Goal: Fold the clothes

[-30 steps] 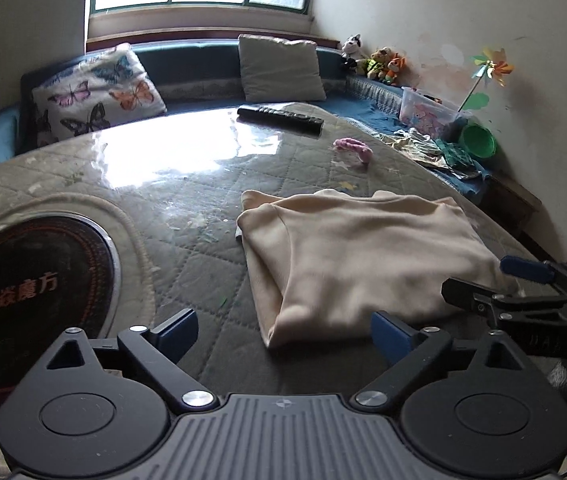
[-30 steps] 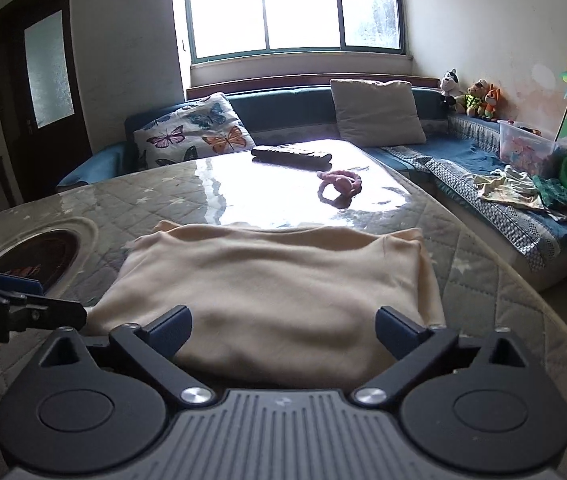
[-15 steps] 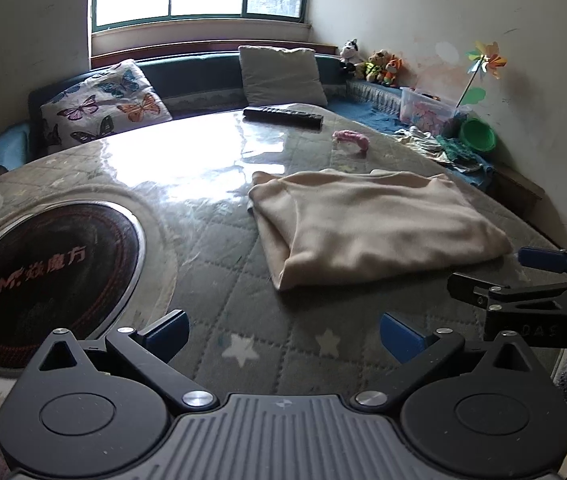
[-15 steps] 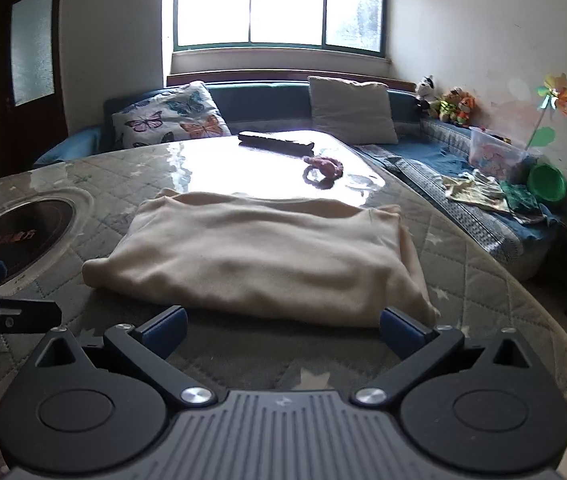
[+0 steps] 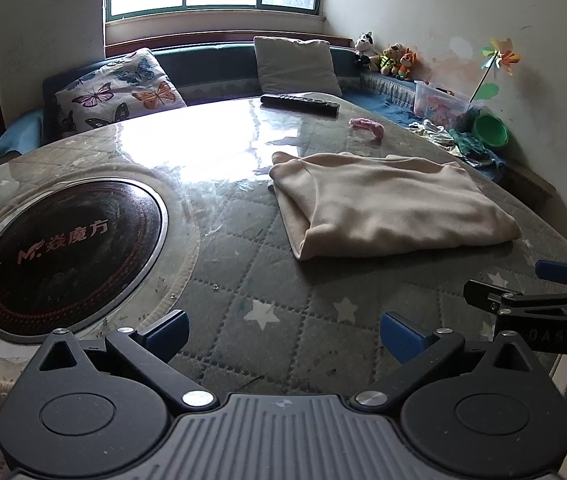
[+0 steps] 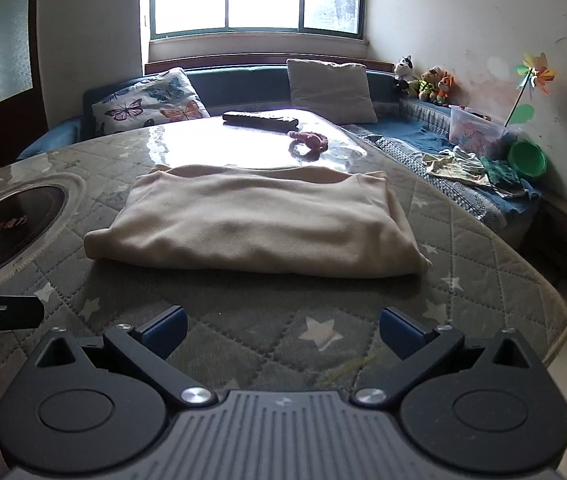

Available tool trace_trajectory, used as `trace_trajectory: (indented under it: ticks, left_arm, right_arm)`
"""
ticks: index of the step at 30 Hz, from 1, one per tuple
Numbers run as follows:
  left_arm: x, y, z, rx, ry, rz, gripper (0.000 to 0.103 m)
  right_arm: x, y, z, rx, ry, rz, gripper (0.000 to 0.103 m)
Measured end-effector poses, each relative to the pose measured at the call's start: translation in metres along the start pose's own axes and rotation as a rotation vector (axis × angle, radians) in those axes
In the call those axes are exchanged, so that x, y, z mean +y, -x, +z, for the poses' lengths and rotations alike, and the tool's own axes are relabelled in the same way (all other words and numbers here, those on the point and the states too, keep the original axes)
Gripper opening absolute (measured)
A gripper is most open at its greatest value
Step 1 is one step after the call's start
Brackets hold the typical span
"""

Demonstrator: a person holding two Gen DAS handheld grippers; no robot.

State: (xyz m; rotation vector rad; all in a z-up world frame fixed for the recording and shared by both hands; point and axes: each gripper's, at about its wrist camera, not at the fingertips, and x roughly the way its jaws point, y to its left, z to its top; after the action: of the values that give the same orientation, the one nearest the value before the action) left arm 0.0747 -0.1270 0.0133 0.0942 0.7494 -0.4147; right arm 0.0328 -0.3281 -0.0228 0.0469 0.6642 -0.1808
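Ahead, your folded beige garment (image 6: 259, 224) beyond both wide-open, empty grippers, left (image 5: 283, 334) and right (image 6: 281, 330); remote (image 6: 260, 119) and pink toy (image 6: 309, 142) behind it.

The left gripper (image 5: 283, 330) is level and low, its blue-tipped fingers (image 5: 167, 326) spread wide with nothing between them. The right gripper (image 6: 281, 326) is just beside it, likewise level, fingers (image 6: 399, 326) wide apart and holding nothing.

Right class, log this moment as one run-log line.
garment: folded, on table | left gripper: open, empty | right gripper: open, empty
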Motion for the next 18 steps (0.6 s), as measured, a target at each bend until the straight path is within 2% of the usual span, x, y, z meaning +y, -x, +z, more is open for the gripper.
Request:
trace_trajectory:
  ticks: [18]
  left_arm:
    - [-0.014, 0.002, -0.008, 0.026, -0.045, 0.027, 0.103]
  right_arm:
    - [0.001, 0.004, -0.004, 0.006, -0.001, -0.01, 0.103]
